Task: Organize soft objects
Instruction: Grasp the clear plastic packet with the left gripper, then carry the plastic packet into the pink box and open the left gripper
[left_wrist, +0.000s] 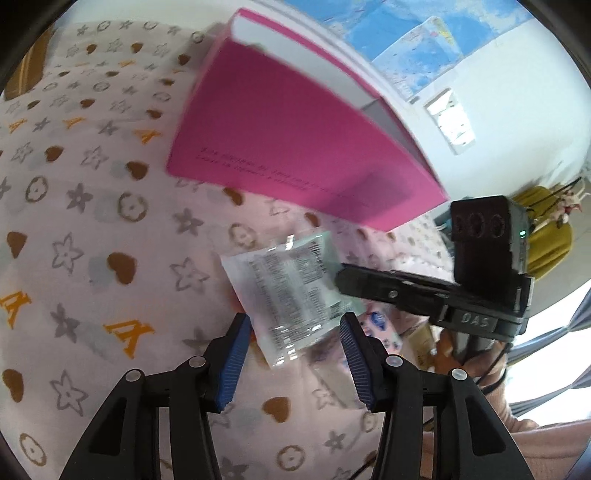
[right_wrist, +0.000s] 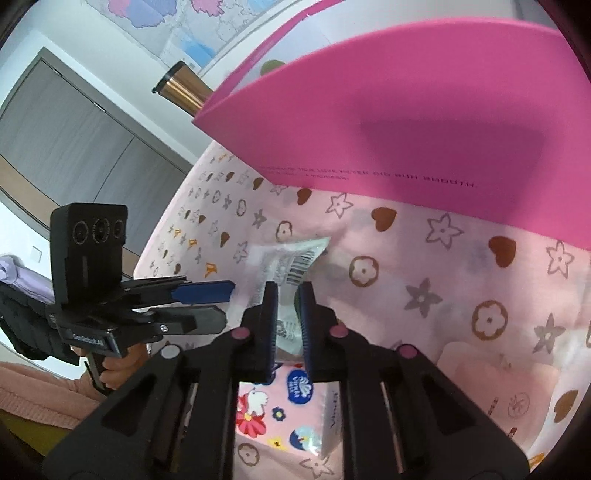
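Presently: clear printed sachet (right_wrist: 291, 273), above patterned pink cloth (right_wrist: 461, 280), before pink box (right_wrist: 424, 122). Right gripper (right_wrist: 289, 314) jaws nearly closed, pinching its edge; left gripper (left_wrist: 293, 354) jaws half-open, empty. Advice: lift slowly, keeping the thin film pinched.

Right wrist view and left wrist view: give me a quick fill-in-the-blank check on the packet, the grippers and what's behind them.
1. The right gripper is shut on the clear printed ____.
2. The big box standing behind the packet is ____ in colour.
3. The left gripper has its blue pads ____, not pressing the packet.
4. Everything lies on a pink blanket printed with stars, flowers and brown ____.

Missing words: packet; pink; apart; hearts
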